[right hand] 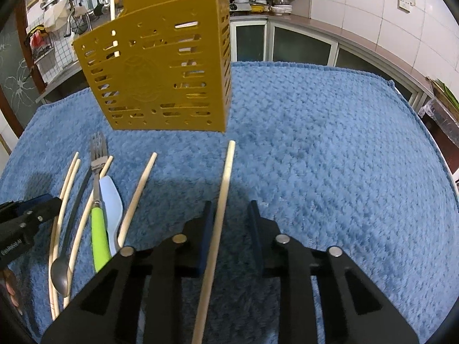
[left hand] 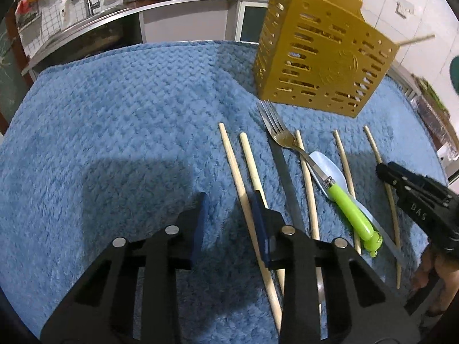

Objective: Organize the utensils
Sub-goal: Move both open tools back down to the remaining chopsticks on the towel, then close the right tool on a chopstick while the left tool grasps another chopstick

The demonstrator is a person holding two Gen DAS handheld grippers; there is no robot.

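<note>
Surface: a blue plush towel [left hand: 114, 120] covers the counter; every loose utensil lies on it.
Holder: a gold perforated utensil holder [left hand: 321, 63] stands upright at the far side of the towel, beyond the row of utensils. Pale sticks rise out of its top.
Utensil row: bamboo chopsticks, a fork, two spoons, all lying roughly parallel with their ends pointing toward the holder.
Fork: a fork with a green handle [left hand: 351, 213], tines toward the holder, lies across a pale blue spoon [left hand: 325, 162].
Metal spoon: a metal spoon [right hand: 60, 275] lies among the chopsticks, bowl at the near end, handle running toward the far side.
Left gripper: the left gripper [left hand: 229, 212] is angled down over the left end of the row. Its jaws stand partly apart. The leftmost chopstick [left hand: 233, 169] runs just along the inner face of the right finger; whether the pad touches it cannot be told. The left pad [left hand: 200, 215] is clear of it, so nothing is clamped.
Right gripper: the right gripper [right hand: 229, 223] is angled down over the right end of the row. Its jaws stand partly apart. The rightmost chopstick [right hand: 225, 189] passes between them, close against the left finger, with a plain gap to the right pad [right hand: 255, 229]. No grip is closed on it.
Spacing: the two grippers are well apart, with the fork, both spoons and the other chopsticks between them.
Background: kitchen cabinets, a sink and a stove stand behind the counter.
</note>
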